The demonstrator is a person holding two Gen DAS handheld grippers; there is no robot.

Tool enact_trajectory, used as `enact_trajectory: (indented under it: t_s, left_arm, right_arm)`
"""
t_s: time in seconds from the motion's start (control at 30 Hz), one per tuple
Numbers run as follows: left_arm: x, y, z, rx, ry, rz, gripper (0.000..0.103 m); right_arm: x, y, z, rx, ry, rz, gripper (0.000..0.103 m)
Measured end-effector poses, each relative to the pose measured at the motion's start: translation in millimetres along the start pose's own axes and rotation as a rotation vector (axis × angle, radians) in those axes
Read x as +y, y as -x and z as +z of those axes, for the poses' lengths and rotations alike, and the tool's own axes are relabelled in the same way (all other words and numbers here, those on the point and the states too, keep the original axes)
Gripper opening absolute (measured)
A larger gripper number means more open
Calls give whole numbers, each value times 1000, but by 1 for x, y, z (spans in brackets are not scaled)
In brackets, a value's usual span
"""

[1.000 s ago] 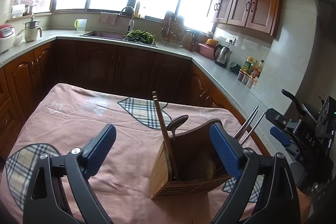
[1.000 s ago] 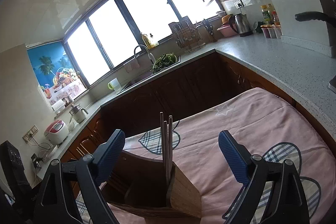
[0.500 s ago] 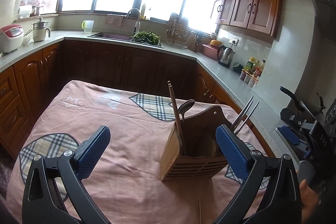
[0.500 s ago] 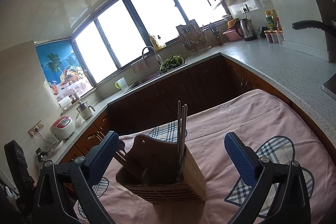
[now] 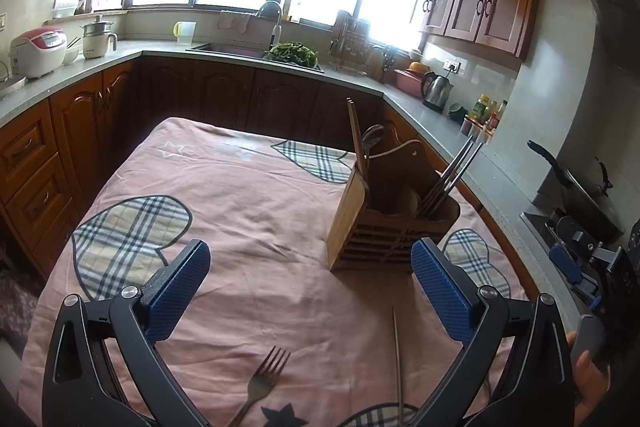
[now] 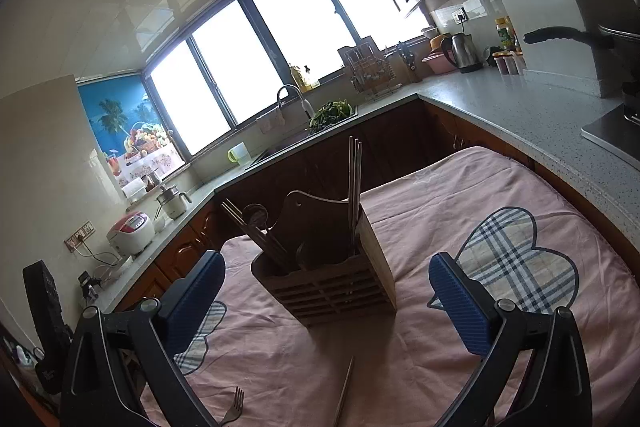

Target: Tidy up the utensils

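Two loose utensils lie on the pink bedsheet-covered desk: a silver metal fork and a thin metal chopstick, both near the camera, in front of the slatted wooden utensil holder. Holder already carries brown wooden chopsticks, a dark spoon and a bunch of steel chopsticks, each in its own compartment; exact dividers hard to see.

Left hand-held gripper: released, blue pads wide apart, nothing between them, hovering above the cloth with the fork just below and between the jaws. Right hand-held gripper: also released, jaws just finished spreading to full width, empty; the holder sits beyond the gap, not touched. A fingertip of the person shows at the right edge of the left view.

Judged step: reach for a loose piece next. Doing it well likely means dipping the jaws lower and squaring them across the handle, not the tines, pinching near mid-length so it doesn't swing. Flat metal on soft cloth is awkward; pads may snag fabric, so close slowly. Steel chopstick probably belongs with the steel bunch on the holder's right side; fork compartment unclear. Insert handle-down, near vertical, without knocking the holder over.
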State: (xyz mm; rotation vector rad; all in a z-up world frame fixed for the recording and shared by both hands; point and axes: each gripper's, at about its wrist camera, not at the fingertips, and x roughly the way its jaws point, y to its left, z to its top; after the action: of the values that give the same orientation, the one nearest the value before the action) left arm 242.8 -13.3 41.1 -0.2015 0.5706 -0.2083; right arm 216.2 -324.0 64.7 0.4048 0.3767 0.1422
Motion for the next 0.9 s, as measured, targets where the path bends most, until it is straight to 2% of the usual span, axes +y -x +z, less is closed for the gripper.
enact_trajectory:
  t_s: [0.4,0.7,0.9]
  left_arm:
    - [-1,49,-51,-24,-53,69,103]
    - [1,82,-91,-38,-75,99,103]
    - [3,106,-113,-51,-112,150,103]
  right_arm:
    - [17,43,-55,35,98,-19,103]
    - [38,92,-100,-57,254,-73,103]
    - [41,110,-123,-32,289,-77,103]
